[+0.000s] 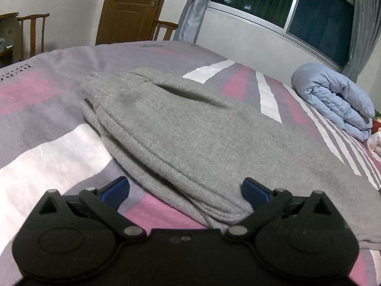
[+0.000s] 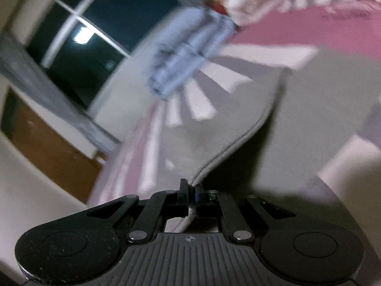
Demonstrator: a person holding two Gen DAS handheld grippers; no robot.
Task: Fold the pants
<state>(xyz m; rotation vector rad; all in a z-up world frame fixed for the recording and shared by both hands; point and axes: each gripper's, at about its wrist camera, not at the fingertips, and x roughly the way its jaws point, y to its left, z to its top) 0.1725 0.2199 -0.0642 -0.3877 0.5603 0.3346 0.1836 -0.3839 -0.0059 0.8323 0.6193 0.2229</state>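
Grey pants [image 1: 181, 128]: knit fabric, lying folded in layers on the bed [image 1: 47, 157], stacked hem edges facing the left wrist camera, a dark slit-like opening showing on the top layer toward the far end. Bed cover: striped in pink, lilac-grey and white, with printed lettering near its far edge. Left gripper [image 1: 185, 190]: black frame, blue pads, jaws standing wide apart and holding nothing; the near folded edge of the pants is lying between the two fingers, the right pad just beside the cloth, whether touching cannot be told. Right gripper [image 2: 191, 190]: jaws closed narrow and pinching a seamed edge of the grey pants [image 2: 238, 128]; the cloth is rising from the jaws as a lifted flap, with dark shadow under it. The right wrist view is tilted and motion-blurred, so finer detail is not readable. Rolled pale-blue quilt [image 1: 333, 100]: sitting on the bed at the far right, well apart from the pants, also appearing blurred in the right wrist view [image 2: 185, 50]. Room fixtures: dark window [image 1: 285, 2] with grey curtains [image 1: 193, 9], brown wooden door [image 1: 133, 7], wooden chairs [image 1: 33, 33] against the wall beyond the bed.
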